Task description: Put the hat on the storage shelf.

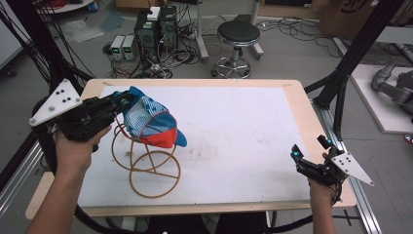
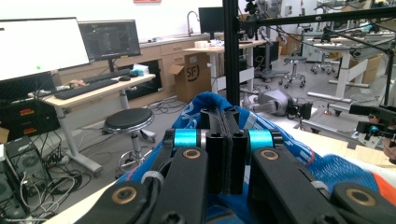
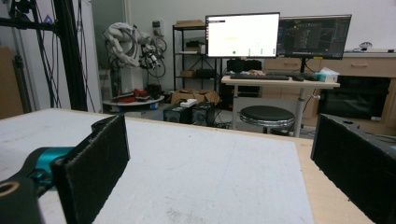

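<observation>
Over the left half of the counter (image 1: 234,122) I have the left claw (image 1: 122,101) clamped on the cap (image 1: 151,122), a blue, white-mesh and orange one. Left gripper view confirms: both jaws pressed together on a fold of blue fabric, no gap between the pads. Cap is lifted, sitting against the top of the wire stand (image 1: 148,168), a tan frame of rings and loops resting on the white surface. Brim points toward the counter's middle, orange panel facing down and toward me. Whether the cap rests fully on the stand's top loop or just touches it, I cannot tell.

Right claw (image 1: 309,151) sits at the counter's near right edge, well apart from cap and stand. Right gripper view: jaws spread wide, nothing between them, bare white surface ahead.
</observation>
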{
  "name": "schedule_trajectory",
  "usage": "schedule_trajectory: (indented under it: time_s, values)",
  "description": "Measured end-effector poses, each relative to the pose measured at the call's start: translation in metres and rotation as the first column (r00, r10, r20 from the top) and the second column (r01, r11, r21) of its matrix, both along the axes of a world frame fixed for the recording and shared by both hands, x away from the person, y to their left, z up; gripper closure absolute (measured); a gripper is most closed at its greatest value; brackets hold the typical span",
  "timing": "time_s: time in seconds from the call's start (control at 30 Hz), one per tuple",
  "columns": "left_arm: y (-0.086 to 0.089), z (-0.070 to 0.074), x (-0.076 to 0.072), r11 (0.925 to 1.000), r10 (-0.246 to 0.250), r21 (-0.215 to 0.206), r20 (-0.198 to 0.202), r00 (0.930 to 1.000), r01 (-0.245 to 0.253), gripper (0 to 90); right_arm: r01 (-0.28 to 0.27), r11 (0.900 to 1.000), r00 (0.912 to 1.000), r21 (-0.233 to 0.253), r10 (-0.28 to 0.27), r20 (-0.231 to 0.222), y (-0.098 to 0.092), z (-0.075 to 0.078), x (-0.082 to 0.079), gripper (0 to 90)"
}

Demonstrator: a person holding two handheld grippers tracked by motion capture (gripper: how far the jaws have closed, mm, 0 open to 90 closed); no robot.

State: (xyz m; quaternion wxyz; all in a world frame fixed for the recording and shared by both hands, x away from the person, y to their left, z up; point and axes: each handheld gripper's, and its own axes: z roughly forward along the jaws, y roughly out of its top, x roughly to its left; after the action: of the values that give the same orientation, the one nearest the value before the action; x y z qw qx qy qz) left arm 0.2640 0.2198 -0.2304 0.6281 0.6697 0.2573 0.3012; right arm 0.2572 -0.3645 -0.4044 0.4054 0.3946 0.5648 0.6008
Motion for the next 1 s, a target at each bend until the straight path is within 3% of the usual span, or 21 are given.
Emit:
schedule_trajectory:
  time_s: [0.37,0.77,1.0]
  values:
    - [0.011,-0.018,-0.007,0.9991,0.041,-0.001,-0.006,0.9991,-0.041,86.6,-0.003,1.0,1.0,-0.003,0.003,-0.009,0.003,-0.001,0.001,4.1]
    - [0.016,-0.021,-0.008,0.9971,0.066,-0.038,-0.007,0.9978,-0.066,56.0,-0.009,1.0,0.9999,-0.006,0.008,-0.007,0.005,-0.001,0.002,4.2]
    - [0.025,-0.024,-0.006,0.9875,0.126,-0.095,-0.005,0.992,-0.126,35.1,-0.01,1.0,0.9999,-0.005,0.01,-0.004,0.005,-0.001,0.002,4.1]
